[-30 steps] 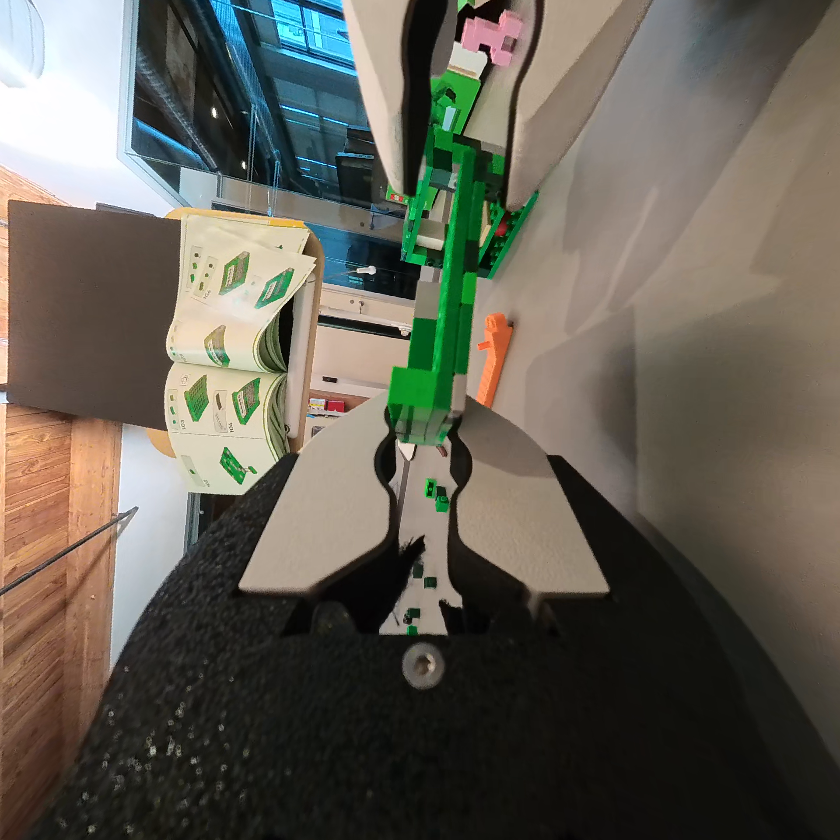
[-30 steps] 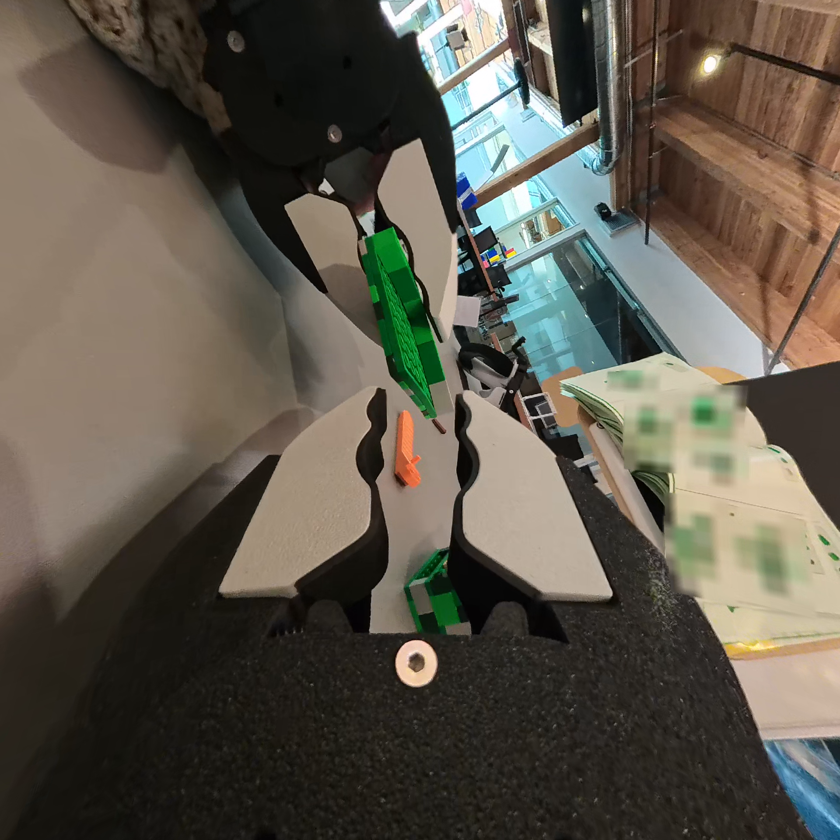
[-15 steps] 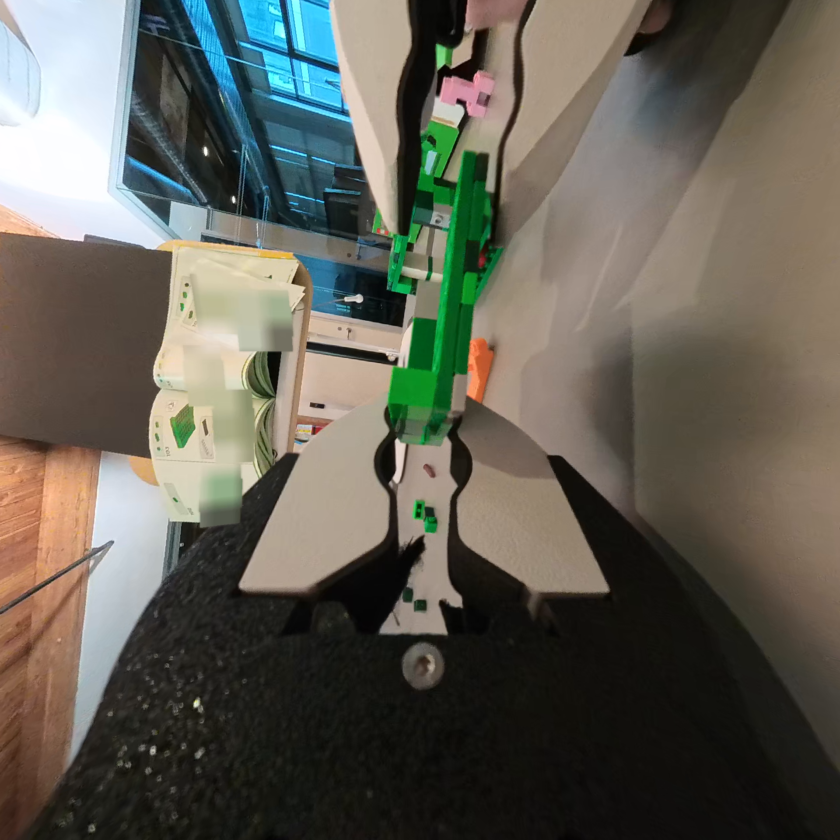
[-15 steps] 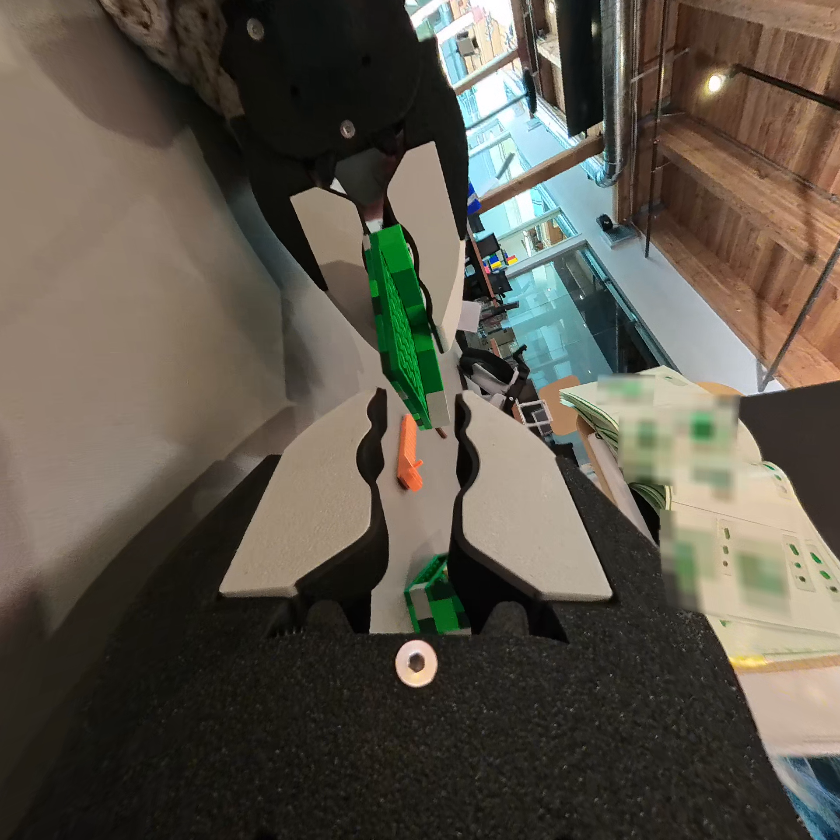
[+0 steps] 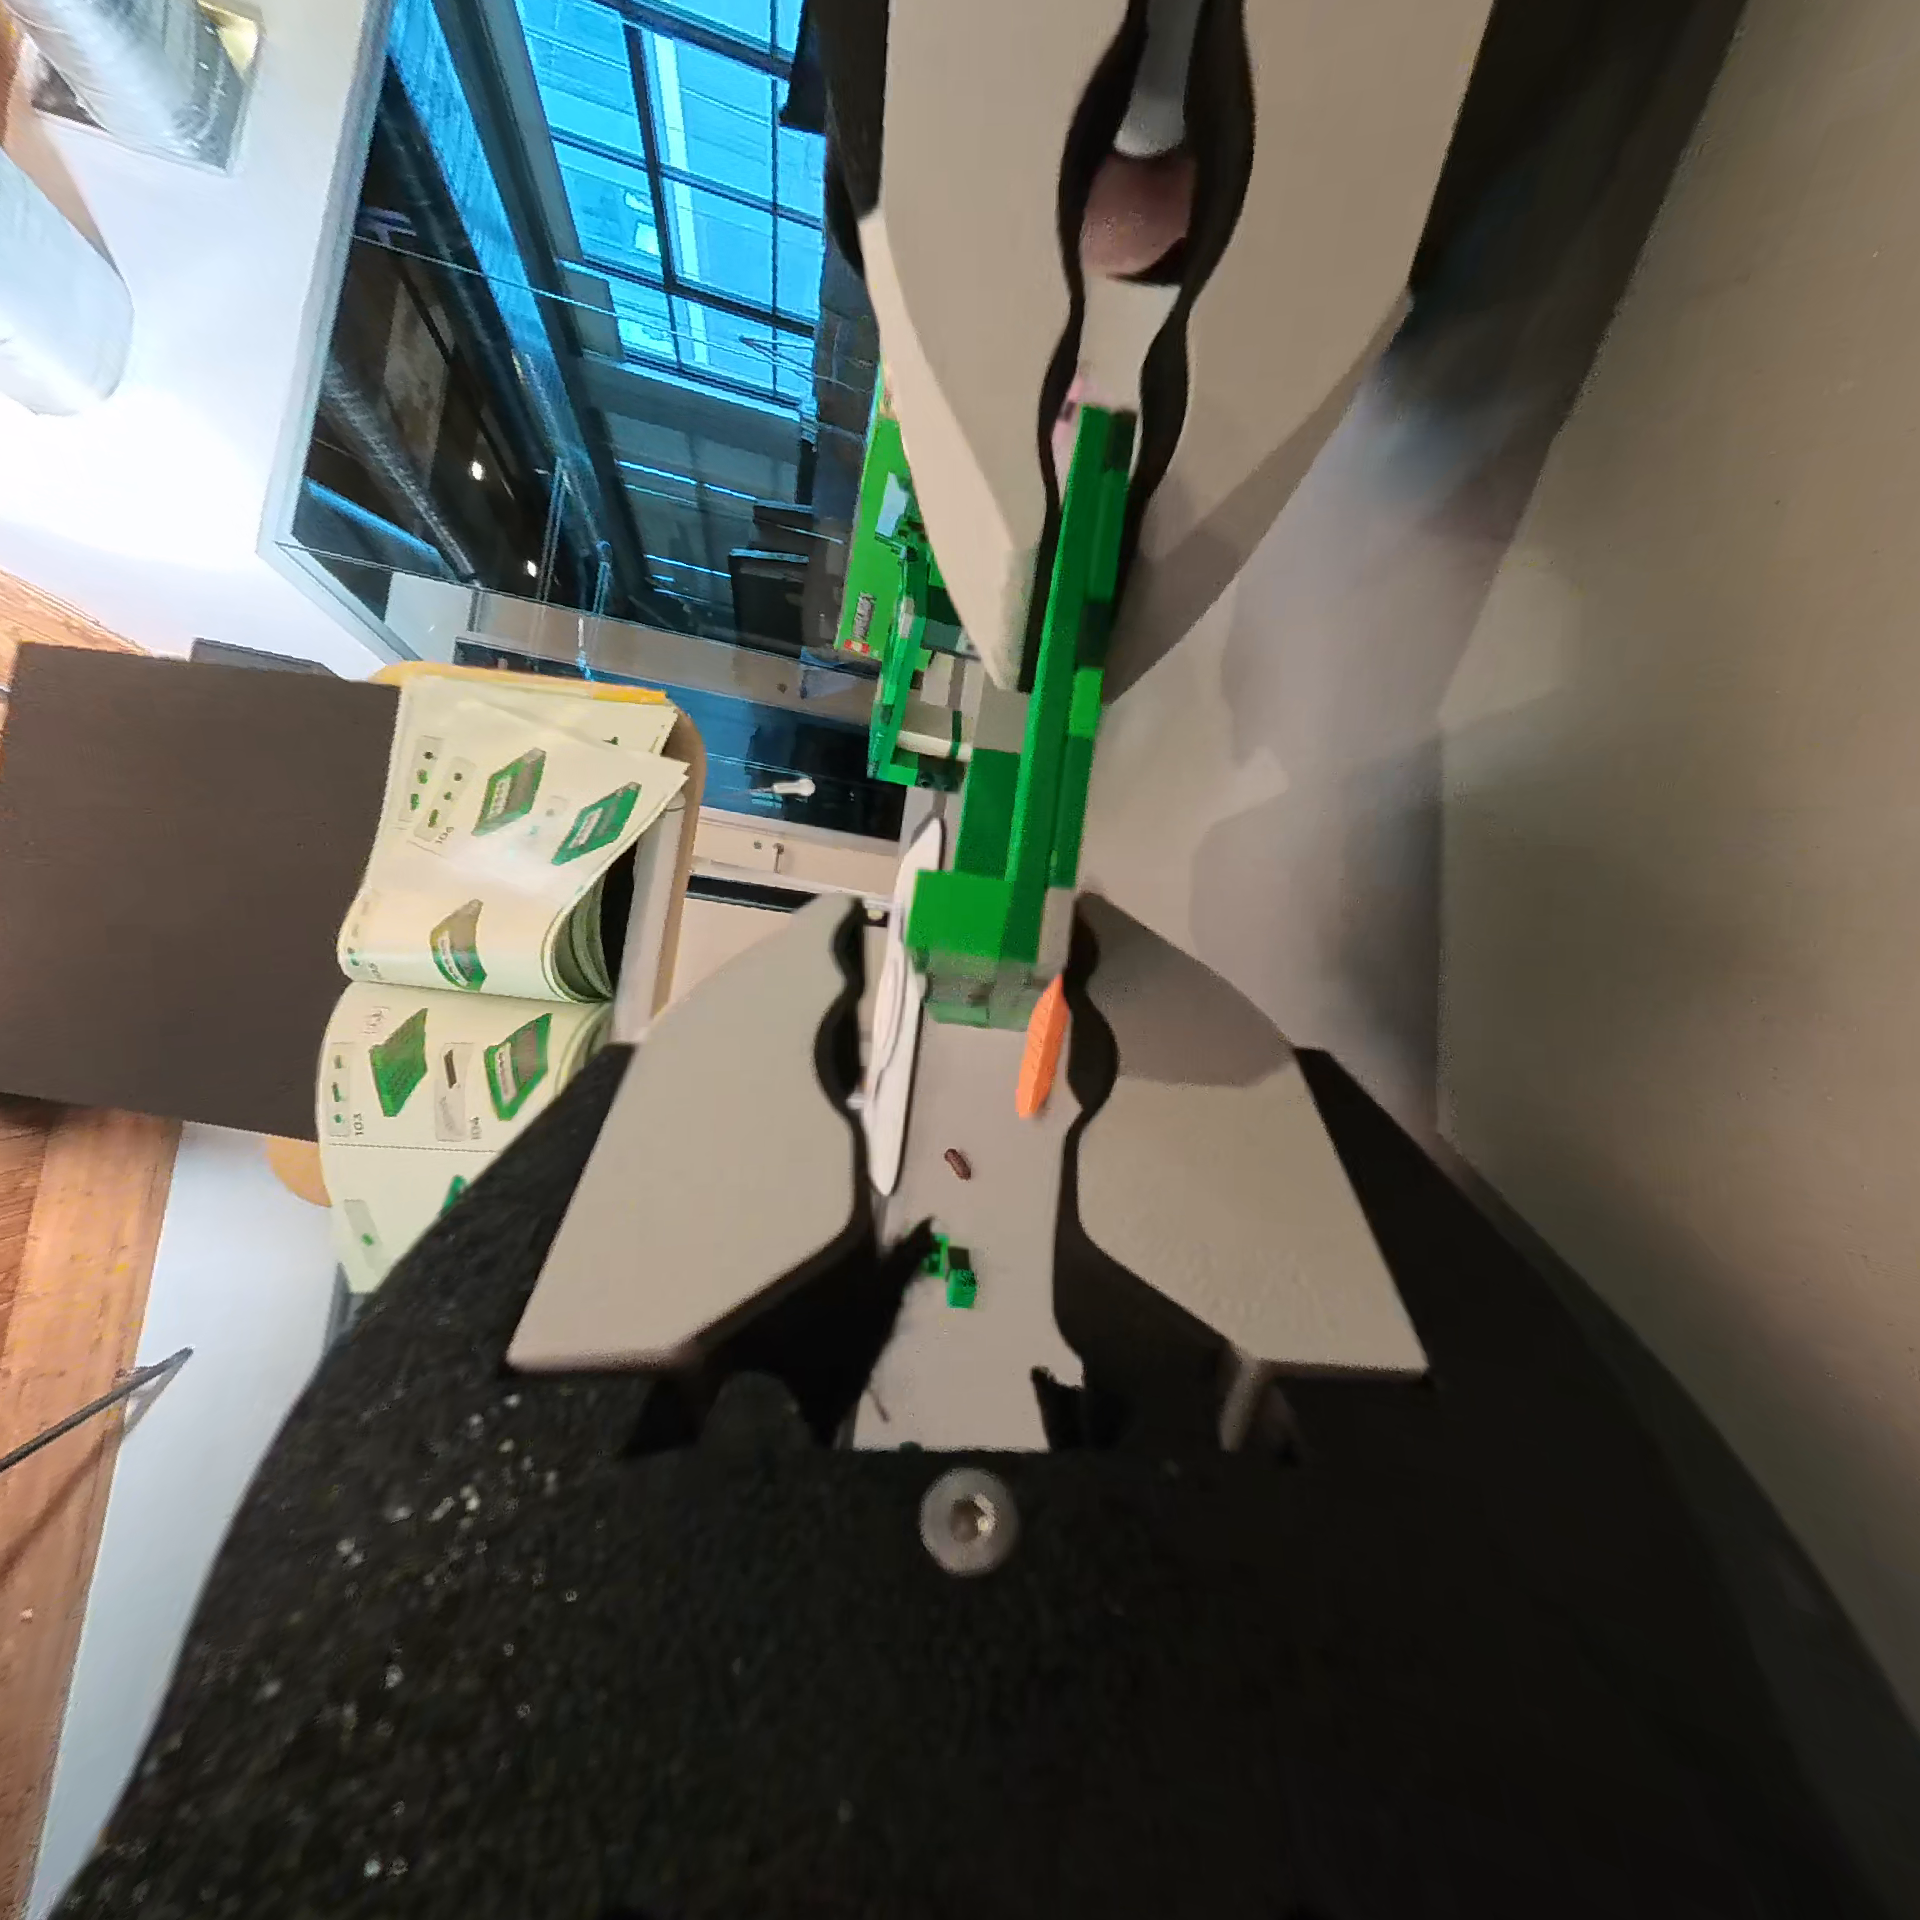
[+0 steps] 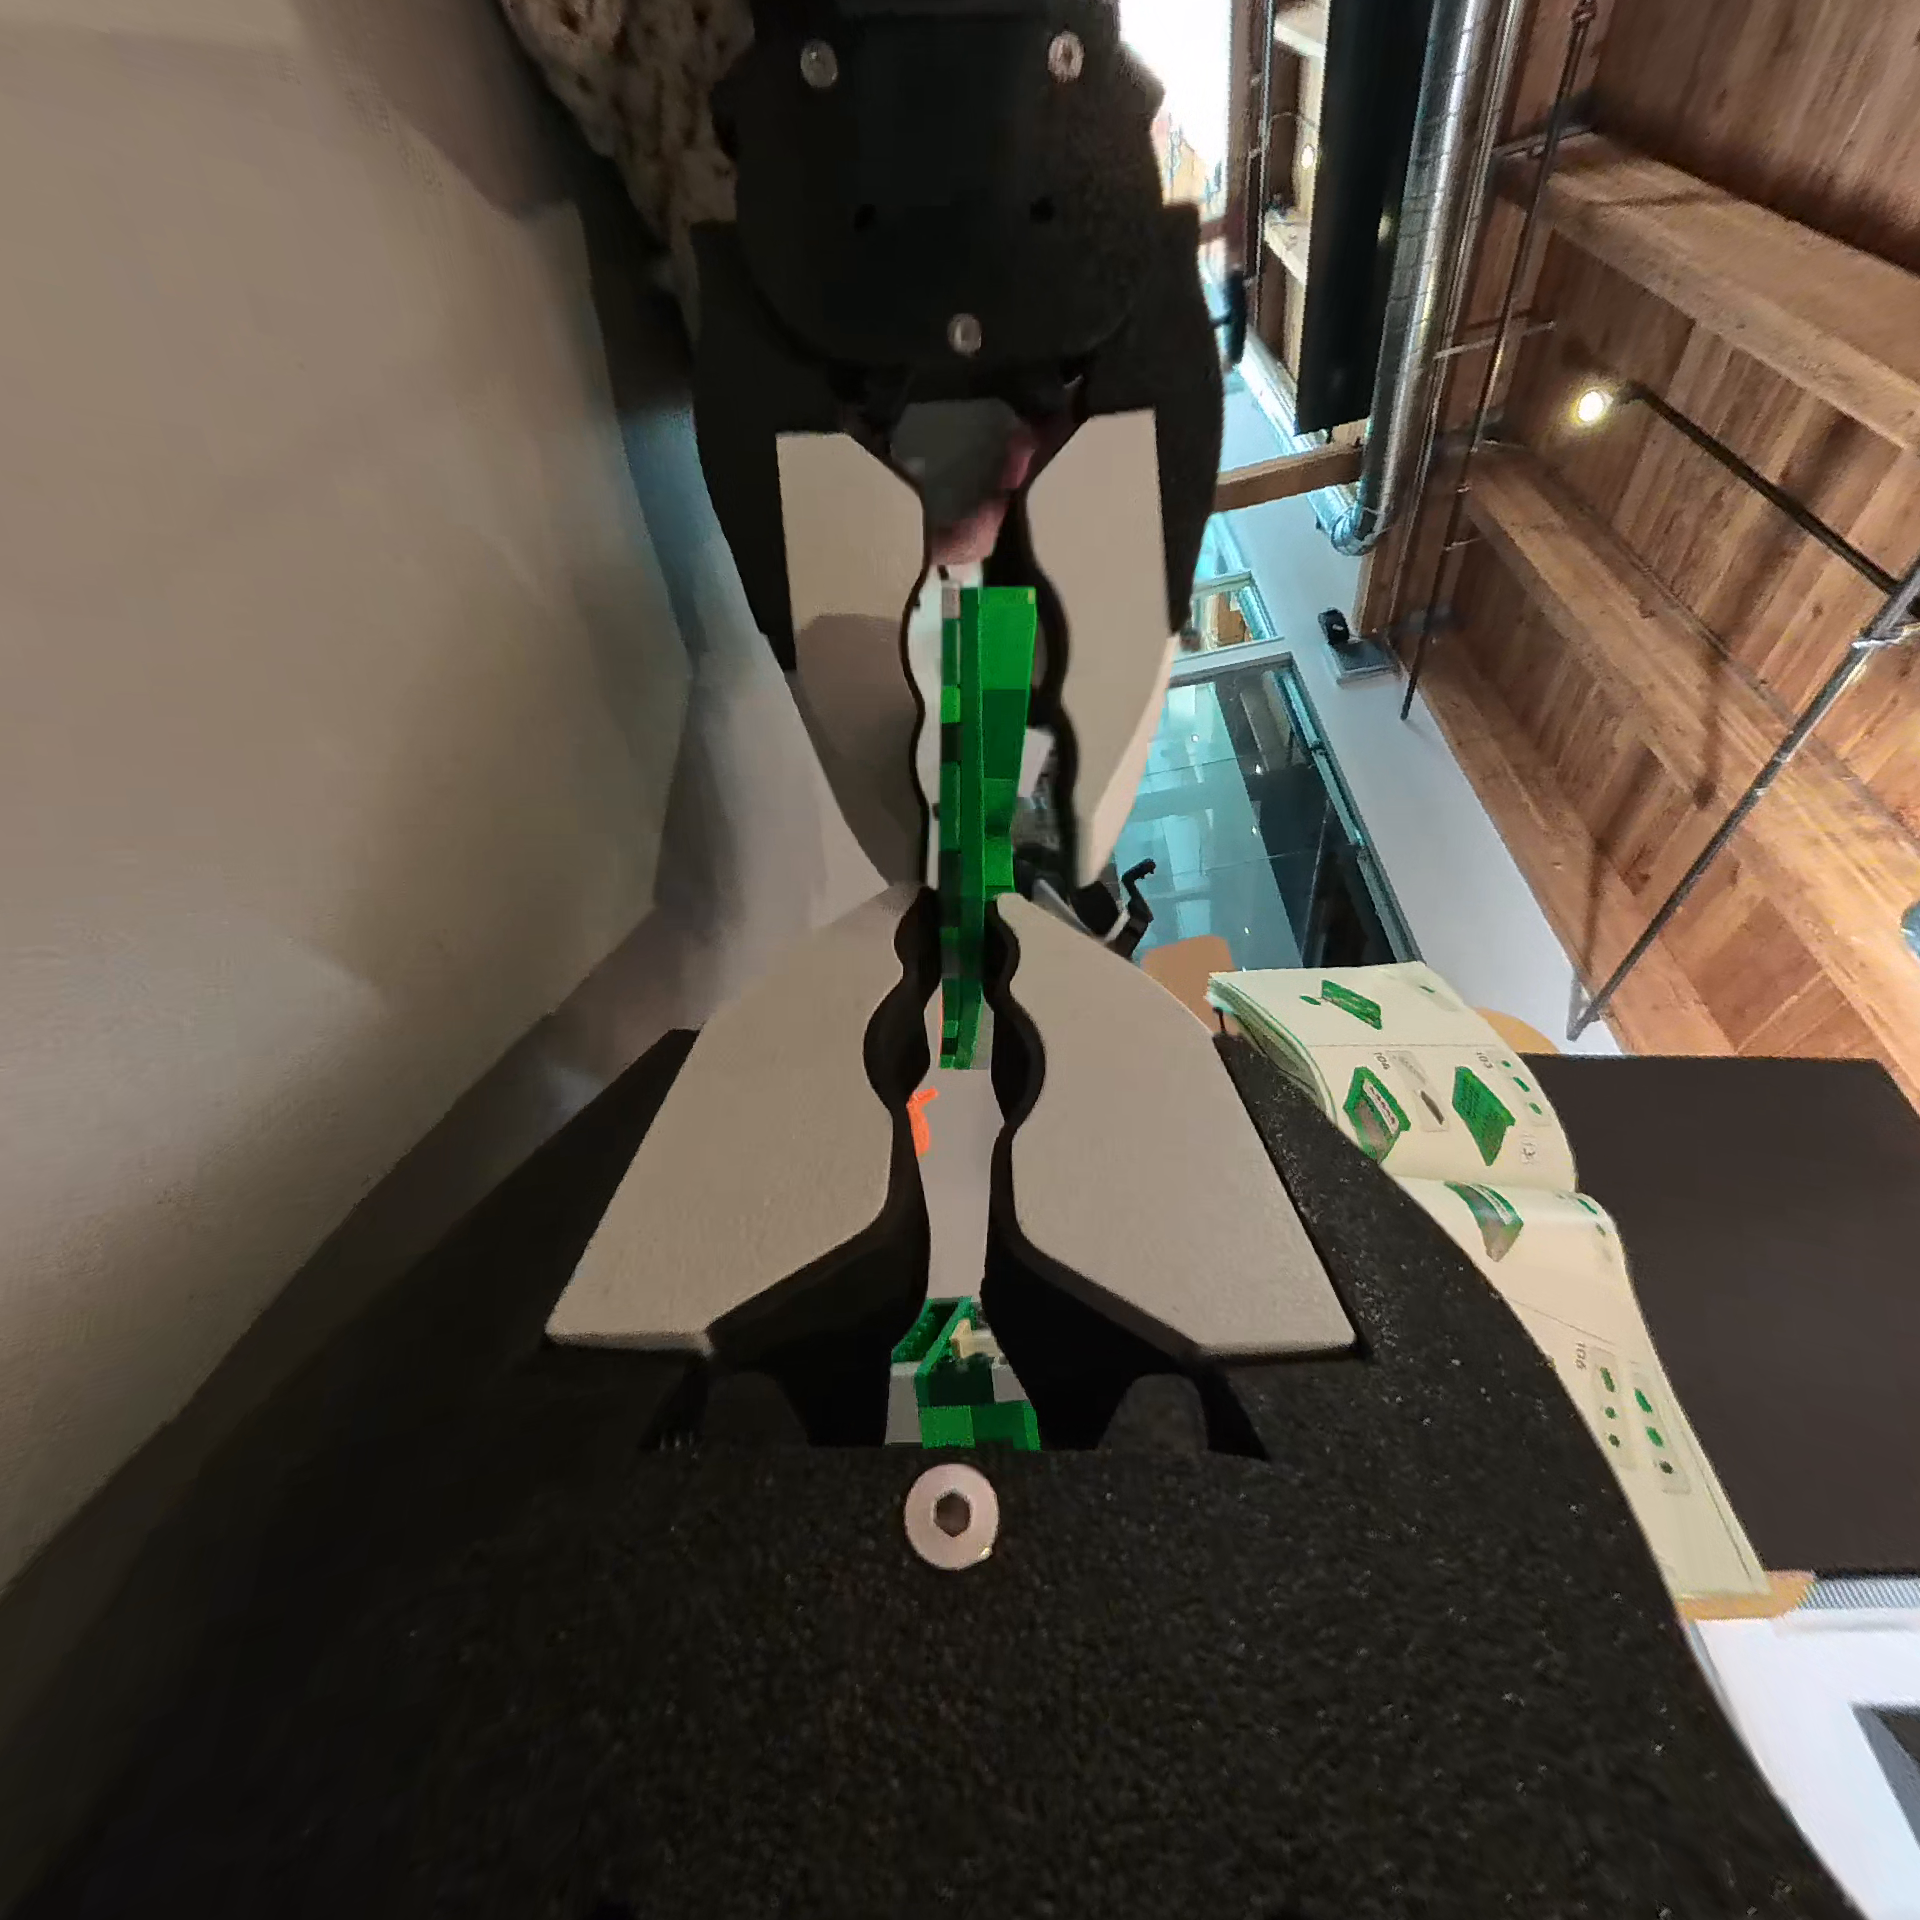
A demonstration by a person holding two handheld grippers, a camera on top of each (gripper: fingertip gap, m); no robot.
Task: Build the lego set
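Your two grippers face each other over the grey table (image 5: 1558, 935) with the green plate (image 5: 1039, 748) held edge-on between them. Your left gripper (image 5: 971, 935) has its fingers spread wider than the plate, whose near end sits at their tips without a clear pinch. Your right gripper (image 6: 961, 935) pinches the plate's other end.

An orange tool (image 5: 1042, 1042) lies on the table just beside the left gripper's right finger, a small brown piece (image 5: 957, 1165) and loose green bricks (image 5: 956, 1273) nearer its base. A second green build (image 6: 961, 1387) sits at the base of the right gripper's fingers. The open manual (image 5: 488, 935) stands well off to the side, clear of both grippers. The table beyond the plate is bare.

Half a second ago the right gripper was spread and short of the plate; it has since come forward and closed on it, while the left gripper's grip has loosened.
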